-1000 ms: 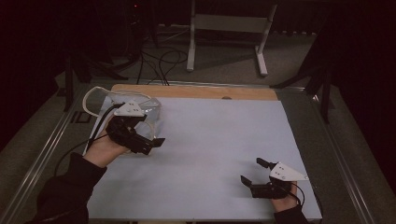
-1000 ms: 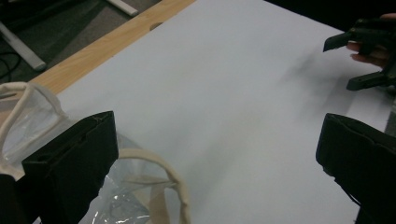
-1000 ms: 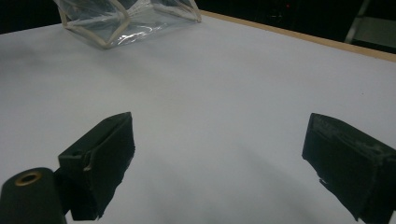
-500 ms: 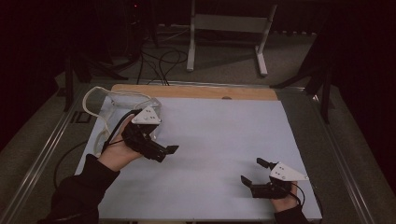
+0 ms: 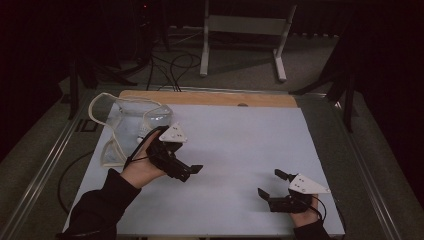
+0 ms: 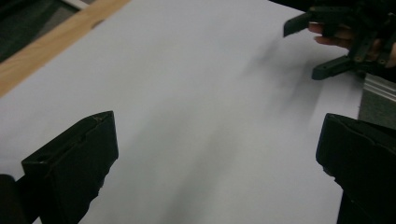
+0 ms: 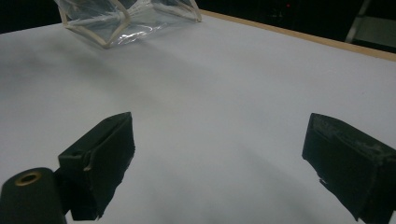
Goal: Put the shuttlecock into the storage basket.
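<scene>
The clear plastic bag (image 5: 125, 122) with pale edging lies crumpled at the table's far left corner, its near side partly hidden by the left gripper (image 5: 187, 170) — jaws wide, empty. The right gripper (image 5: 270, 187), well apart near the front edge, is also spread wide over the bare white table (image 5: 240, 140).

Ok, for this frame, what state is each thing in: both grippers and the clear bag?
Left gripper: open, holding nothing, above the white sheet.
Right gripper: open, holding nothing, low at the near right.
Clear bag: crumpled at the sheet's far left corner, apart from both grippers.
</scene>
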A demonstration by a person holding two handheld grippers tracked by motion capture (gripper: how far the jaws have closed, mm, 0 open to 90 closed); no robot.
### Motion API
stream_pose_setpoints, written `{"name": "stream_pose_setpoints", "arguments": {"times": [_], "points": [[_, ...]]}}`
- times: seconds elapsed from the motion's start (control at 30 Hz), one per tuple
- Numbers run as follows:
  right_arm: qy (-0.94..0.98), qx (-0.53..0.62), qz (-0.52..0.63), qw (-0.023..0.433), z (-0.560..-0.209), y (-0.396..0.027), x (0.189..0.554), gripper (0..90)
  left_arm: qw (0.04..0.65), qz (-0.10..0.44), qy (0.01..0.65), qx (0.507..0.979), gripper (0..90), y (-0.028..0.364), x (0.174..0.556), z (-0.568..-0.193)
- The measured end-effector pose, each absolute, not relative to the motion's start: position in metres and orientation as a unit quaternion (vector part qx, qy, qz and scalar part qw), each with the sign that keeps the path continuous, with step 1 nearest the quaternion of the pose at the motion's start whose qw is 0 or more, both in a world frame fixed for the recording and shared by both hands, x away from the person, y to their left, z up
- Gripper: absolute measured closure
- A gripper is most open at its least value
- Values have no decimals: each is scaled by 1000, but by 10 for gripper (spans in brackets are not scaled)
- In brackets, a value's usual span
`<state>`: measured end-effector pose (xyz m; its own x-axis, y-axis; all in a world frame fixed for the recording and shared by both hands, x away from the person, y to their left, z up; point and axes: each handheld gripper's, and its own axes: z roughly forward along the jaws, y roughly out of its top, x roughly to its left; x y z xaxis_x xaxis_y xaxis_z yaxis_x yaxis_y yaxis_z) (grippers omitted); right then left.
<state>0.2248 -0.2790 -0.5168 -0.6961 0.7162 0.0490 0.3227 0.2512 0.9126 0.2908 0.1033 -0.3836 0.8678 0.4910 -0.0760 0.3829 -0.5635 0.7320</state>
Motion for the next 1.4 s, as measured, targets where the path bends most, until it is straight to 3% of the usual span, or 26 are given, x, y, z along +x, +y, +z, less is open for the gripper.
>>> {"name": "stream_pose_setpoints", "arguments": {"times": [0.87,1.4], "points": [[767,341,510,187,-517,-279,225,91,379,62,206,900,2,82,276,-439],[768,336,510,191,-516,-279,224,91,383,57,184,904,1,90,264,-471]]}}
